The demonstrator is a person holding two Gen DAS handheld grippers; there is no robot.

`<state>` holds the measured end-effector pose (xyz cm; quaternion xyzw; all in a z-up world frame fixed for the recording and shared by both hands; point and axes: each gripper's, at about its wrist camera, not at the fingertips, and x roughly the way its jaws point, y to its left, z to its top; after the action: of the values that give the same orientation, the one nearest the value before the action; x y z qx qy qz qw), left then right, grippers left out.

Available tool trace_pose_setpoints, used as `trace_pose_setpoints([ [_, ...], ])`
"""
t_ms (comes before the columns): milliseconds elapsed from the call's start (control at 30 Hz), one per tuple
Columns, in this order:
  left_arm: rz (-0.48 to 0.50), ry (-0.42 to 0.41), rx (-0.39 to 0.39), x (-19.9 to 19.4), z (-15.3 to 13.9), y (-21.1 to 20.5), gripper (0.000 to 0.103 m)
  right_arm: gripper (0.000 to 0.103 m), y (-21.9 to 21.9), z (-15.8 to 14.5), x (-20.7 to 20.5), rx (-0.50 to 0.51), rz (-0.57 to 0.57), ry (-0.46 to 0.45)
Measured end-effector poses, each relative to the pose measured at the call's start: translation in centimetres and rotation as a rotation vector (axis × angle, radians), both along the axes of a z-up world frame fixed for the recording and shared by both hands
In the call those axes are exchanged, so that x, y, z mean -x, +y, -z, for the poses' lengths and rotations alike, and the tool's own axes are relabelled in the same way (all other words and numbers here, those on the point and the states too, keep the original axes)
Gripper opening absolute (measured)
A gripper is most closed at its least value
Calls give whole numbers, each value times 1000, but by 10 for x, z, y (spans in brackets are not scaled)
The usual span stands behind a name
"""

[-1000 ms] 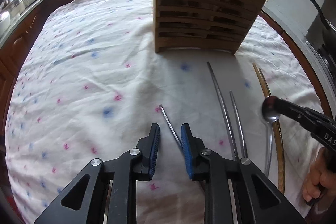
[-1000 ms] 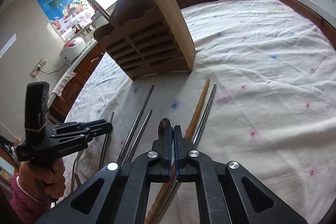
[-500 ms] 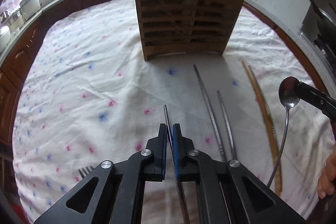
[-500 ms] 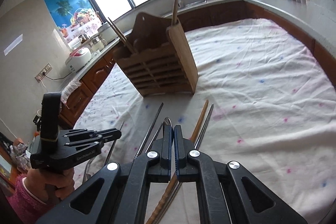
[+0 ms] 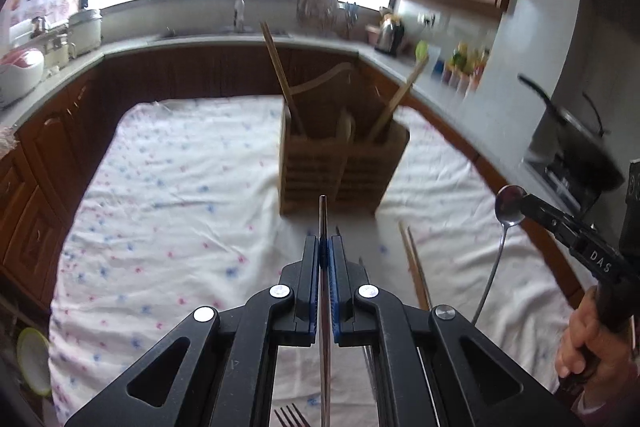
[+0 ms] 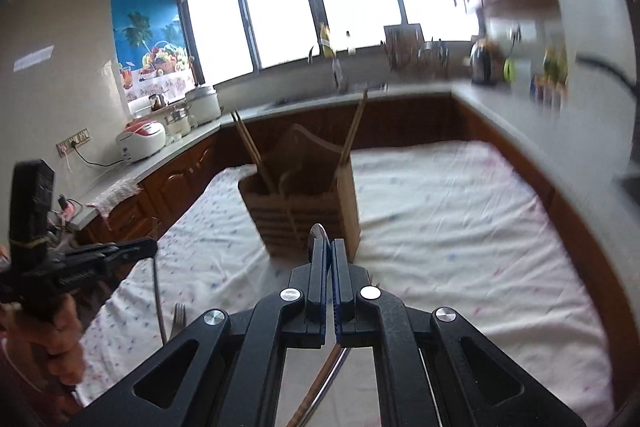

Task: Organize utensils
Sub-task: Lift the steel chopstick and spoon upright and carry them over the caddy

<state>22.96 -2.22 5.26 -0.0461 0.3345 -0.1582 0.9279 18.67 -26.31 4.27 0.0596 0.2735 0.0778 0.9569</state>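
Observation:
My left gripper [image 5: 324, 239] is shut on a thin metal utensil handle [image 5: 323, 211] and holds it in the air, pointing at the wooden utensil holder [image 5: 340, 167]. The right wrist view shows that left gripper [image 6: 152, 249] with the metal utensil [image 6: 158, 299] hanging below it. A spoon [image 5: 510, 205] hangs from my right gripper [image 5: 520, 203], which is shut on its bowl. In the right wrist view the spoon [image 6: 320, 231] peeks above the shut right gripper [image 6: 329, 243], in front of the holder [image 6: 304, 211], which has wooden sticks in it.
A fork [image 6: 180, 311] and a long wooden stick [image 5: 414, 267] lie on the dotted white cloth [image 5: 180, 187] near me. Wooden counters ring the table. A dark pan [image 5: 572, 135] stands at the right, and rice cookers [image 6: 140, 143] at the left.
The left jaws closed on the thin metal utensil. Both grippers have risen off the cloth with their utensils. The holder now stands further ahead and lower in both views.

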Motion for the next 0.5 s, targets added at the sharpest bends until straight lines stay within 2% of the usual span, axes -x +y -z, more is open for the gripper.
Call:
trace_pose_setpoints([
  [233, -31, -93, 41, 37, -21, 19, 2, 2, 17, -14, 9, 94, 11, -97],
  [500, -31, -131, 64, 49, -31, 25, 2, 2, 22, -21, 8, 112, 6, -128],
])
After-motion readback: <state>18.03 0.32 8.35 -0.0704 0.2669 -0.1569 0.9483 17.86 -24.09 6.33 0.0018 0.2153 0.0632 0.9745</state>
